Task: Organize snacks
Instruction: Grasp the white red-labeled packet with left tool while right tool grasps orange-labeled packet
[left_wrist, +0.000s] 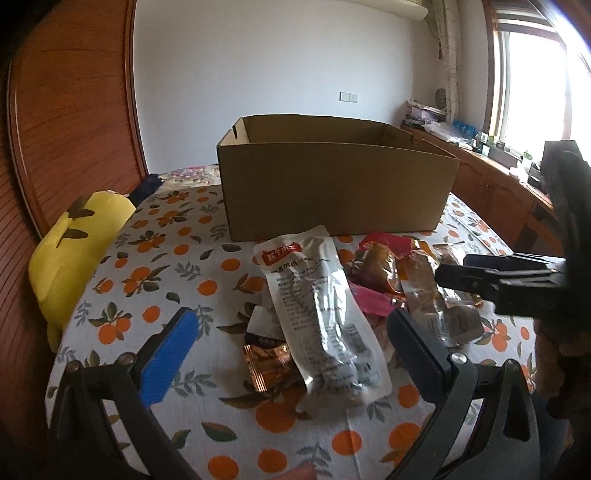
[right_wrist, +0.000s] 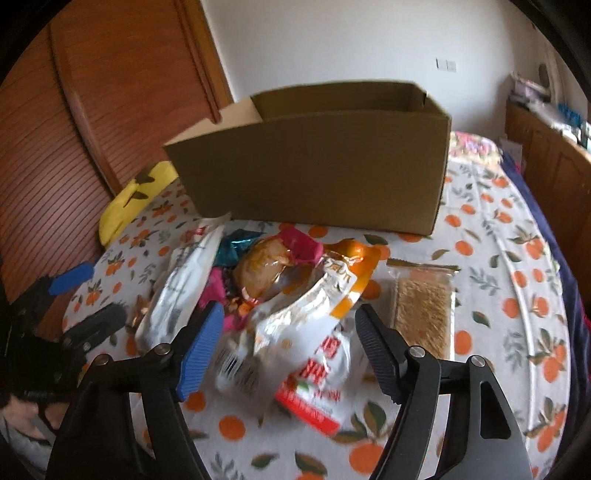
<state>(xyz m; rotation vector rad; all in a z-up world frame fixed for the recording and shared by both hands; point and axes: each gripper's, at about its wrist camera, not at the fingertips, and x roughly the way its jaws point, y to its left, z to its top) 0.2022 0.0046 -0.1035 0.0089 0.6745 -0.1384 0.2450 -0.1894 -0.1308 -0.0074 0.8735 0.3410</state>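
Both hand-held grippers, left (left_wrist: 291, 343) and right (right_wrist: 290, 341), hover with jaws apart, gripping nothing, over the snacks (right_wrist: 295, 295) heaped on the bed (right_wrist: 498, 295) before the box (right_wrist: 314, 166).

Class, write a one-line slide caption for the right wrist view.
Open right gripper above a snack pile, cardboard box behind.

A pile of snack packets (right_wrist: 280, 295) is lying between and just beyond the right gripper (right_wrist: 290, 347), with the cardboard box (right_wrist: 314, 166) standing farther behind it.
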